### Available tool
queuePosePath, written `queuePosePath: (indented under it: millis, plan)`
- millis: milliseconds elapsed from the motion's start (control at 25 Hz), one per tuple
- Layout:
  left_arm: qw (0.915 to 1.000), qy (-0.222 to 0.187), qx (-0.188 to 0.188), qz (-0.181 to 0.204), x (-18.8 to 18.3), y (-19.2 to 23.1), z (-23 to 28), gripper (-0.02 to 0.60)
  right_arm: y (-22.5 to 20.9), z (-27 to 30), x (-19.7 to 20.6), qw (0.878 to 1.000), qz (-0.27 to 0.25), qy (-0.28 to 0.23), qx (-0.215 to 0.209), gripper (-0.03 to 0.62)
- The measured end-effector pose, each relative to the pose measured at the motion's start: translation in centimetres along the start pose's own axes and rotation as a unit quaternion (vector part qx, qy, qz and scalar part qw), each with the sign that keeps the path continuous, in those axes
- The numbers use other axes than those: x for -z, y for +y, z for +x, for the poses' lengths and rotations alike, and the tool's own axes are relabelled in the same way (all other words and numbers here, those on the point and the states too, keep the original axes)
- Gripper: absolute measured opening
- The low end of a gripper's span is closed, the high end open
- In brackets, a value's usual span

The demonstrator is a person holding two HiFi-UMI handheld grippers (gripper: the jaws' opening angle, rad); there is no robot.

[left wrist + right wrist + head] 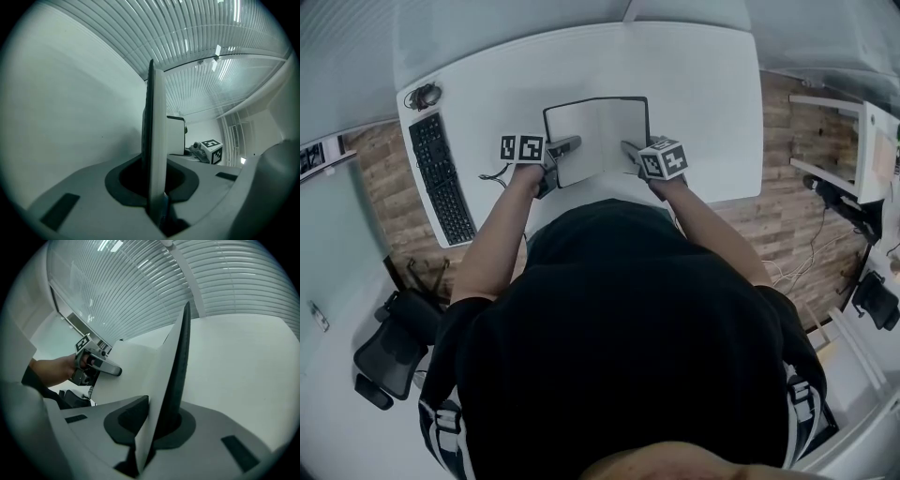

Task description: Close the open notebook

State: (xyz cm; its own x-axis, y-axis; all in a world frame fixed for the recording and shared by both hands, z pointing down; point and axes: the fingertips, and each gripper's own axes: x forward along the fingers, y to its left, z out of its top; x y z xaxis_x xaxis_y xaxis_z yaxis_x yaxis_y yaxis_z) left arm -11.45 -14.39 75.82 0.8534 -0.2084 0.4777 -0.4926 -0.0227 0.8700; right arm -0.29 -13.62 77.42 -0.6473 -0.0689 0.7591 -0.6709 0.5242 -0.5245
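Nearest in the head view, the person's black-sleeved torso fills the lower half, and both bare forearms reach out toward 12 o'clock. The left gripper (566, 146) is narrowed onto the notebook (598, 131) at the book's 7 o'clock corner. Its own view shows the jaws pinching a thick block of white pages with the dark cover on the outer side. The right gripper (631, 149) clamps the opposite side at the book's 5 o'clock corner, and in its own view the jaws hold a white sheet backed by the dark cover. The notebook is open with blank pages up, spread between the two grippers over the middle of the white table (703, 84). Whether it lies flat on the table cannot be told. Farther off, at 9 o'clock from the book, a black keyboard (441, 180) lies along the table's edge. A coil of cable (423, 95) sits beyond it at 10 o'clock.
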Motion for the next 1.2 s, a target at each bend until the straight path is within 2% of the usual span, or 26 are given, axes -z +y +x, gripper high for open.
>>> queuePosePath:
  millis: [760,1200]
  plan:
    - [0.9985,-0.008,-0.002,-0.054,0.2,2.4,0.6,0.064,-0.9,1.8,0.5,1.000,0.014,0.012,-0.008,0.055]
    - [0.9980,-0.008,-0.003,-0.062,0.3,3.5,0.1,0.064,-1.2,2.7,0.6,1.000,0.020,0.014,-0.007,0.066]
